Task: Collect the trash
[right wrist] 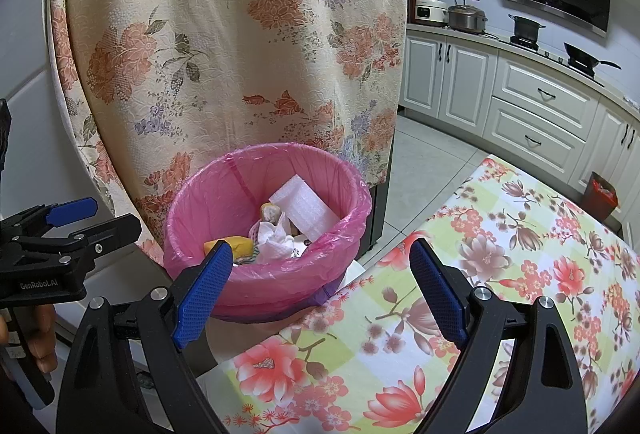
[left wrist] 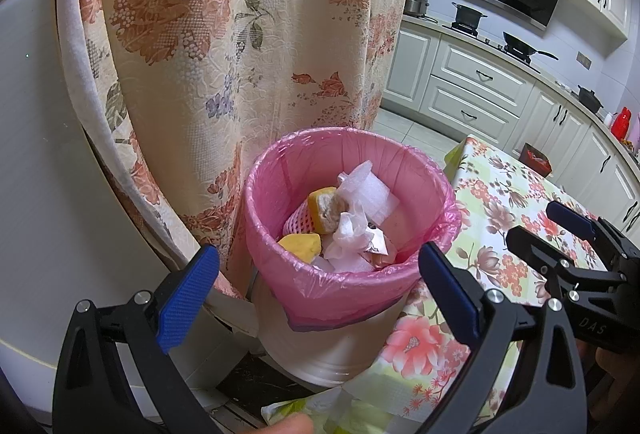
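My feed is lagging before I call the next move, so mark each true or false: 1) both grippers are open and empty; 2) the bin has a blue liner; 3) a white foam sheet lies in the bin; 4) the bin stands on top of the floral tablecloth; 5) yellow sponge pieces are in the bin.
1) True: the left gripper and right gripper are both spread with nothing between the fingers.
2) False: the liner is pink.
3) True: the foam sheet rests among the trash.
4) False: the bin stands beside the tablecloth, below its edge.
5) True: sponge pieces lie inside.
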